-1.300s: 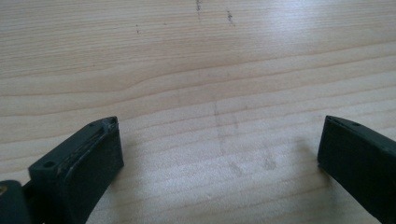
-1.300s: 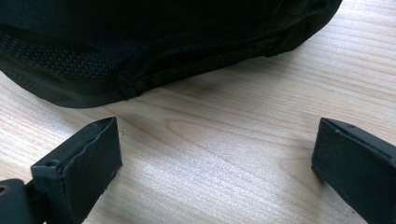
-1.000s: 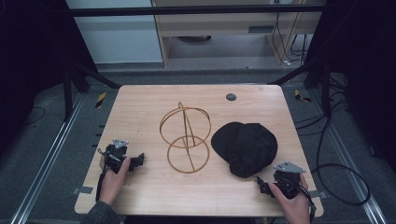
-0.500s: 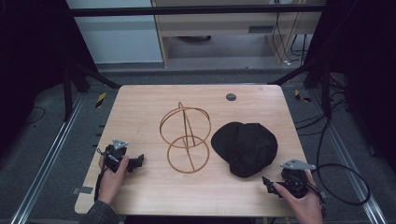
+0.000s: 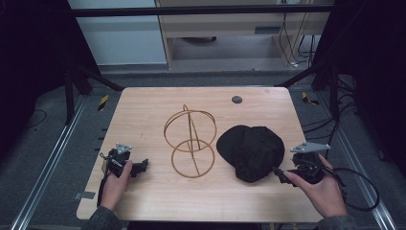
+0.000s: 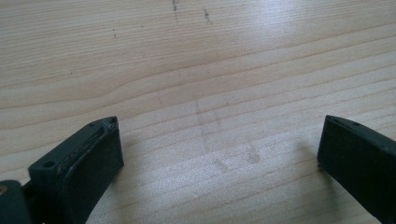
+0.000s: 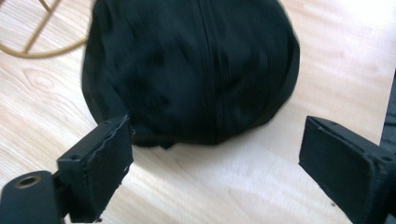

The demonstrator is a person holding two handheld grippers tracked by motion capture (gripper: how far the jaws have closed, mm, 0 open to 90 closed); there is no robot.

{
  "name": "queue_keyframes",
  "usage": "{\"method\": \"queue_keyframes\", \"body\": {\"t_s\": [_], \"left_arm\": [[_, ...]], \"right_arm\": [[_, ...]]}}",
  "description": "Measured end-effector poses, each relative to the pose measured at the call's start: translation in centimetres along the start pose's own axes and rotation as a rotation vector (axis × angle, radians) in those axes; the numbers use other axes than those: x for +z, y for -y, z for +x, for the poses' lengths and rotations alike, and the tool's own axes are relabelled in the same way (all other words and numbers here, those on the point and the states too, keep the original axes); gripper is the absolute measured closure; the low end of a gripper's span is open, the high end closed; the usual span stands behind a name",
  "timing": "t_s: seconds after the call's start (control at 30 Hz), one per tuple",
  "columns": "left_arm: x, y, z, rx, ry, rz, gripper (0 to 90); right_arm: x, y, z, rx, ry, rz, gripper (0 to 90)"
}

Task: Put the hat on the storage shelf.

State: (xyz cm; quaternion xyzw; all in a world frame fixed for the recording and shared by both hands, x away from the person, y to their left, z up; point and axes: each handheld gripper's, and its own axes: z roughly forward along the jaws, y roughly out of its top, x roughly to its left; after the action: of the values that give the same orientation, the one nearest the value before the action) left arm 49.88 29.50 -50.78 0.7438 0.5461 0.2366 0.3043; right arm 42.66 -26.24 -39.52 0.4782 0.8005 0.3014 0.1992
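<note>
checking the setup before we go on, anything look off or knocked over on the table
Nothing stands out. The black cap lies flat beside the wire stand, which stands upright. The right gripper is open near the cap's edge, not touching it; the left gripper is open over bare table.

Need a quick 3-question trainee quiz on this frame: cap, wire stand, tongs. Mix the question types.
1. True or false: the right tongs are clamped on the black cap.
2. Which thing stands nearer the left tongs? A) wire stand B) black cap
3. Fill in: between the left tongs' jaws in the left gripper view lies bare ____.

Key: 1 false, the jaws stand open just short of the cap, and have just been closing a little. 2 A. 3 table.
</note>
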Motion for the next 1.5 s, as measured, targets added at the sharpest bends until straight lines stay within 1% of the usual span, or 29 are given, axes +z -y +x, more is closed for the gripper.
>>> {"method": "queue_keyframes", "body": {"t_s": [0.1,0.13,0.17,0.2,0.23,0.27,0.3,0.33,0.37,0.43,0.5,0.53,0.63,0.77,0.83,0.9,0.93,0.97,1.0,1.03,1.07,1.27,1.33,1.37,1.4,1.43,1.47,1.5], "left_arm": [[0.0,0.0,0.0,0.001,0.002,0.000,0.0],[0.0,0.0,-0.1,0.001,0.002,0.000,0.0],[0.0,0.0,-0.1,0.002,0.003,0.000,0.0],[0.0,0.0,-0.1,0.003,0.003,0.000,0.0],[0.0,0.0,-0.1,0.004,0.004,0.001,0.0],[0.0,0.0,-0.1,0.004,0.004,0.001,0.0],[0.0,0.0,-0.1,0.005,0.006,0.001,0.0],[0.0,0.0,-0.1,0.005,0.006,0.001,0.0],[0.0,0.0,-0.1,0.006,0.007,0.000,0.0],[0.0,0.0,-0.1,0.007,0.008,0.001,0.0],[0.0,0.0,-0.2,0.009,0.011,0.000,0.0],[0.0,0.0,-0.2,0.009,0.011,0.000,0.0],[0.0,0.0,-0.3,0.012,0.014,-0.002,0.0],[0.0,0.0,-0.4,0.017,0.018,0.001,0.0],[0.0,0.0,-0.4,0.019,0.018,0.000,0.0],[0.0,-0.1,-0.5,0.020,0.020,0.001,0.0],[0.0,-0.1,-0.5,0.020,0.021,0.000,0.0],[0.0,-0.1,-0.5,0.020,0.022,0.000,0.0],[0.1,-0.1,-0.5,0.021,0.023,0.000,0.0],[0.1,-0.1,-0.6,0.021,0.024,0.000,0.0],[0.1,-0.1,-0.6,0.021,0.024,0.000,0.0],[0.1,-0.1,-0.6,0.025,0.027,0.000,0.0],[0.1,-0.1,-0.7,0.027,0.028,0.000,0.0],[0.1,-0.1,-0.7,0.027,0.028,0.000,0.0],[0.1,-0.1,-0.7,0.028,0.028,0.000,0.0],[0.1,-0.1,-0.7,0.028,0.028,0.000,0.0],[0.1,-0.1,-0.7,0.029,0.028,0.000,0.0],[0.1,-0.1,-0.7,0.030,0.029,0.001,0.0]], "right_arm": [[0.0,-1.8,0.2,-0.025,-0.010,0.011,12.1],[0.0,-2.4,0.3,-0.028,-0.011,0.015,12.9],[0.2,-3.5,0.4,-0.033,-0.018,0.018,14.3],[0.2,-3.5,0.4,-0.033,-0.018,0.018,14.3],[0.4,-4.5,0.4,-0.036,-0.023,0.029,15.2],[0.4,-4.5,0.4,-0.036,-0.023,0.029,15.2],[0.7,-5.4,0.5,-0.043,-0.024,0.042,16.5],[0.7,-5.4,0.5,-0.043,-0.024,0.042,16.5],[1.1,-6.1,0.5,-0.040,-0.029,0.050,17.2],[1.2,-6.4,0.6,-0.041,-0.030,0.057,17.1],[1.9,-7.0,0.8,-0.039,-0.039,0.081,16.2],[1.9,-7.0,0.8,-0.039,-0.039,0.081,16.2],[2.7,-7.3,0.8,-0.035,-0.043,0.102,15.0],[3.6,-7.6,0.7,-0.030,-0.036,0.137,14.5],[4.1,-7.8,0.5,-0.020,-0.024,0.161,15.2],[4.3,-7.8,0.4,-0.023,-0.021,0.163,15.9],[4.6,-7.8,0.2,-0.016,-0.024,0.179,17.1],[4.6,-7.8,0.2,-0.016,-0.024,0.179,17.1],[4.8,-7.8,0.2,-0.013,-0.029,0.185,18.5],[5.1,-7.8,0.1,-0.010,-0.036,0.198,21.8],[5.1,-7.8,0.1,-0.010,-0.036,0.198,21.8],[5.8,-7.7,-0.1,-0.017,-0.060,0.209,35.8],[5.9,-7.7,-0.1,-0.014,-0.067,0.213,39.1],[5.9,-7.7,-0.2,-0.013,-0.080,0.213,44.5],[6.0,-7.7,-0.3,-0.019,-0.087,0.214,46.7],[6.0,-7.7,-0.3,-0.019,-0.087,0.214,46.7],[6.0,-7.7,-0.3,-0.015,-0.091,0.217,49.2],[6.1,-7.6,-0.5,-0.014,-0.101,0.219,54.1]]}}
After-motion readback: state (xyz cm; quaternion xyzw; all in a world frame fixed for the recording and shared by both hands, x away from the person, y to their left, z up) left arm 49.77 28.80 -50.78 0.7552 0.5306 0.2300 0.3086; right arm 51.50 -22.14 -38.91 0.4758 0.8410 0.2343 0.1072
